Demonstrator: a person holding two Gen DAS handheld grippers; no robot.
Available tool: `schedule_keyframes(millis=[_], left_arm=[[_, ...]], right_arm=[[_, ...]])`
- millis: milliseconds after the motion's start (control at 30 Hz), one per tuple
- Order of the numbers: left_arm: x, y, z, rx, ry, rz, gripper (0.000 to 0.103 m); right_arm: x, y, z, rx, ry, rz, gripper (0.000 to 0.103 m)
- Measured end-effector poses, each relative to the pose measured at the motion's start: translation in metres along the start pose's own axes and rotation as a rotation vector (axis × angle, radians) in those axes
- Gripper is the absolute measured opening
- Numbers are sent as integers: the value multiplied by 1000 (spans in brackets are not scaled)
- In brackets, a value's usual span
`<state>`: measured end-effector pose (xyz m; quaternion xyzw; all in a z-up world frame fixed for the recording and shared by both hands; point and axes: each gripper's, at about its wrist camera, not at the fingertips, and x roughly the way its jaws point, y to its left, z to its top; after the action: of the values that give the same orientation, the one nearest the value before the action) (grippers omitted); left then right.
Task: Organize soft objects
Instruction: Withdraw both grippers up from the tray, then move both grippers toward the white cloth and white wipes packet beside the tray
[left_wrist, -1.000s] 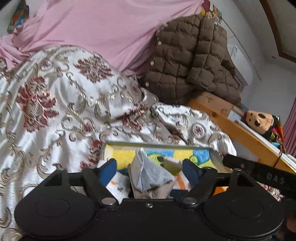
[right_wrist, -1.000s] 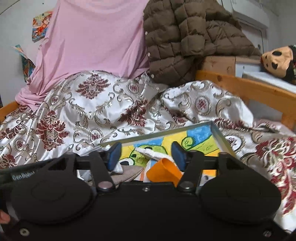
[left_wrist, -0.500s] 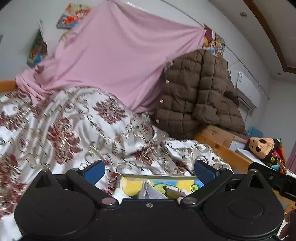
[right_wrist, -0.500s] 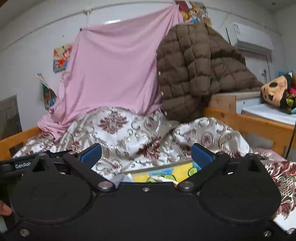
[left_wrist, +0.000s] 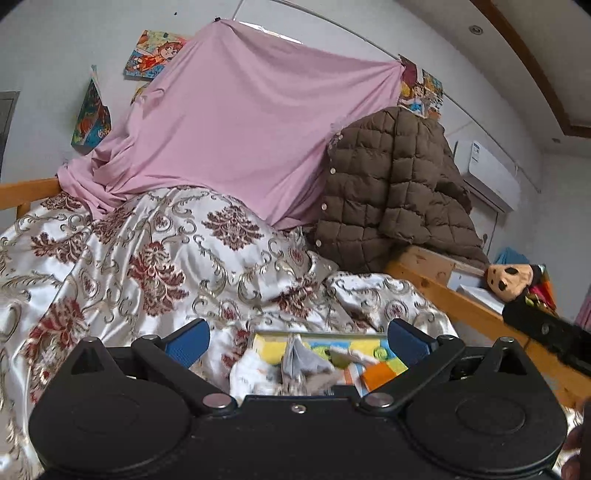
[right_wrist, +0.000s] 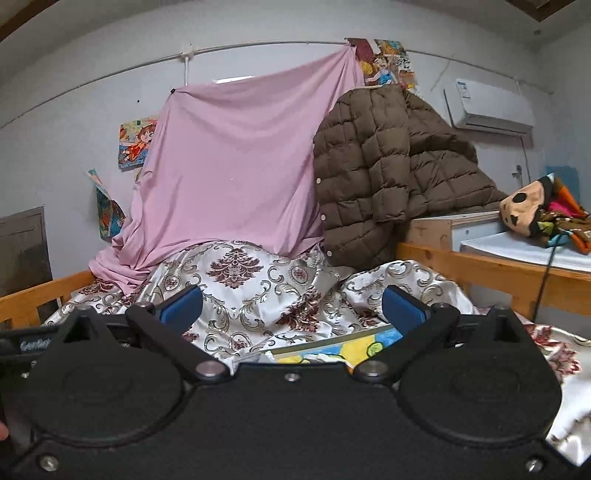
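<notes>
Right now both grippers are hanging wide open over the bed, and neither one is holding anything. The left gripper (left_wrist: 297, 341) is pointing at a box (left_wrist: 321, 335) with a bright cartoon floor, sitting on the flowery blanket (left_wrist: 155, 258). The right gripper (right_wrist: 291, 304) is looking over the same box.

Inside the box, small soft things are lying in a heap, so I think they are being gathered there. I can count about four: a white cloth (left_wrist: 251, 373), a grey cloth (left_wrist: 301, 363), an orange piece (left_wrist: 378, 374), and a pale strip too blurry to name.

Farther back, one pink sheet (left_wrist: 240, 140) is hanging like a tent. One brown puffy coat (left_wrist: 388, 192) is slumping beside it. One stuffed toy (right_wrist: 524, 210) is lying on a white shelf.
</notes>
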<state>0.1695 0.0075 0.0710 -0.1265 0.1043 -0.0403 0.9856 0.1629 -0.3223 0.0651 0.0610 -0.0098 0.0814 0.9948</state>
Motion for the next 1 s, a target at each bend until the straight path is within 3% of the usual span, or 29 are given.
schedule_keyframes(millis=[500, 867, 1000], left_arm=[[-57, 15, -38, 39, 82, 86, 102], [-77, 19, -60, 91, 150, 132, 102], [-76, 15, -70, 140, 201, 155, 102]], right_arm=[[-58, 10, -15, -86, 87, -62, 102], [-62, 21, -29, -149, 266, -108, 102], [-53, 23, -42, -164, 422, -108, 102]])
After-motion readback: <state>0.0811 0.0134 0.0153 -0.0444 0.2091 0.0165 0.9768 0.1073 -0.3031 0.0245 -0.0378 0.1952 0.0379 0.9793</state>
